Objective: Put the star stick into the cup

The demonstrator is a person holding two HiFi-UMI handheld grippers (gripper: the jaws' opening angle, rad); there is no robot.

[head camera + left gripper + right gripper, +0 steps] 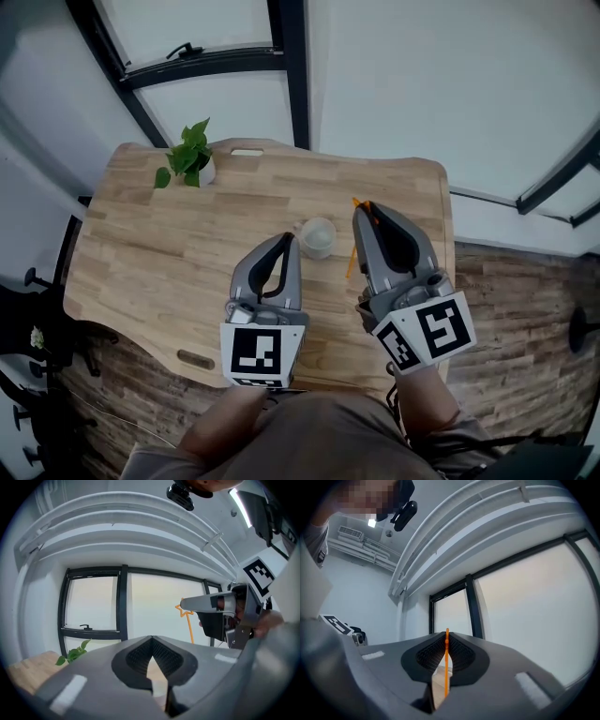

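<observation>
A thin orange star stick [350,262] is pinched in my right gripper [360,212], which is shut on it above the table, just right of the cup. The star end [360,203] pokes out past the tips. In the right gripper view the star stick [446,672] runs straight up between the closed jaws of the right gripper [446,637]. The small pale cup [317,236] stands upright on the wooden table [150,253]. My left gripper [290,240] is shut on nothing, its tips right beside the cup's left rim. From the left gripper [152,639] view, the star stick [189,626] and the right gripper [220,611] show to the right.
A small potted plant [190,159] stands at the table's far left corner, also seen as the plant [72,653] low on the left. Black-framed windows [286,66] lie beyond the table. The table's right edge [448,225] is close to my right gripper.
</observation>
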